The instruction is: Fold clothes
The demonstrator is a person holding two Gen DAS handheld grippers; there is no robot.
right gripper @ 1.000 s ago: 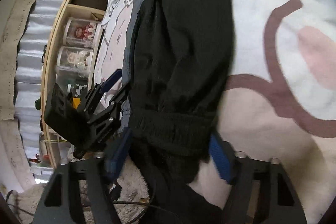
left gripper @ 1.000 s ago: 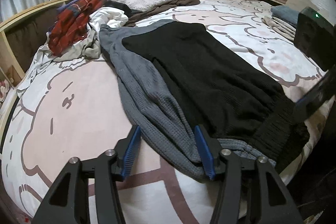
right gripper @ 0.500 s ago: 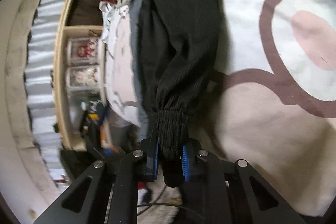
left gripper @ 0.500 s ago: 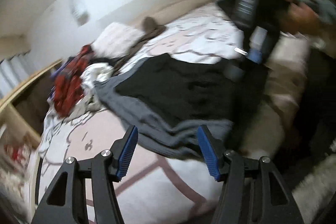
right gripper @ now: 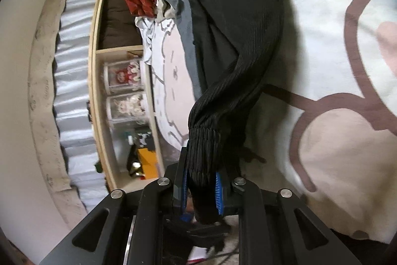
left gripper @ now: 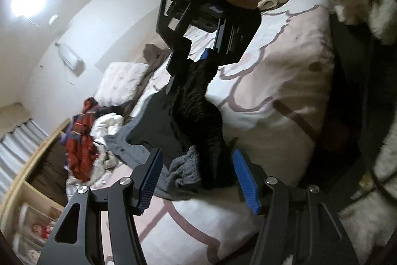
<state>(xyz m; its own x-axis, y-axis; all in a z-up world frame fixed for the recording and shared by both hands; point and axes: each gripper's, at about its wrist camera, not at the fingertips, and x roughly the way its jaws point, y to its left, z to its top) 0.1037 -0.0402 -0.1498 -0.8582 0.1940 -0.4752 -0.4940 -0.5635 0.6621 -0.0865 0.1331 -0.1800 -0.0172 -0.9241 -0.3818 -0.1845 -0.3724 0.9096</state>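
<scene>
On bed w/ cartoon-print cover [right gripper: 335, 145], black sweater [right gripper: 230, 24] lies spread, its ribbed cuff [right gripper: 203, 148] pinched in my right gripper [right gripper: 201, 193], jaws just closed on it. My left gripper [left gripper: 196, 180] stands wide, nothing gripped, grey sleeve [left gripper: 184, 169] bunched at 12 o'clock. Plaid shirt [left gripper: 80, 140] at 10.

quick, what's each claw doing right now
left claw: open, holding nothing.
right claw: just closed on the black cuff of the black garment.
</scene>
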